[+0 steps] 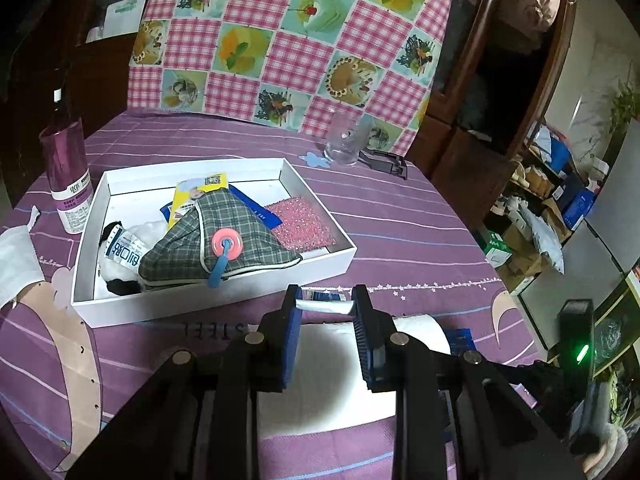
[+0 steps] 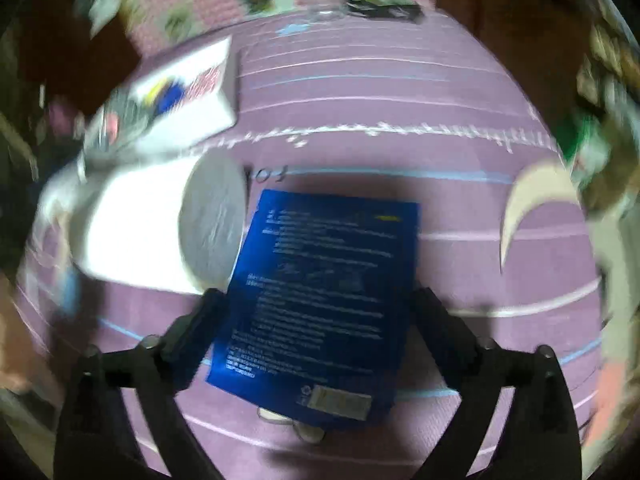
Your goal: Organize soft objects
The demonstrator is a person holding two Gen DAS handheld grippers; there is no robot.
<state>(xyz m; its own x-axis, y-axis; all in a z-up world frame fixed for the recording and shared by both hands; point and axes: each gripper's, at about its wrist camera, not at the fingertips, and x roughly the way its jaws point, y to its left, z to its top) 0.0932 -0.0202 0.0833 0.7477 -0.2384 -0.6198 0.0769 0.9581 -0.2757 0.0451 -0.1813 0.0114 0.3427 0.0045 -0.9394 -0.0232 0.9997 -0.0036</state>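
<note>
Paper roll: white cylindrical tissue roll (image 1: 332,364) lies on the purple striped tablecloth (image 1: 400,232), under and between the left gripper (image 1: 326,312) fingers, which stand narrowly apart astride its end, apparently poised to pinch it.
Packet: flat blue printed sachet (image 2: 324,300) lies between the right gripper (image 2: 316,312) fingers, spread wide, not gripping.
Box: white shallow cardboard tray (image 1: 120,304) sits ahead-left, already collecting a checked fabric pouch (image 1: 216,240).

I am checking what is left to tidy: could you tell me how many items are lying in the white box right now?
5 visible in the white box: plaid pouch, pink sponge, yellow packet, blue packet, black-and-white plush. More may be hidden under the pouch.
</note>
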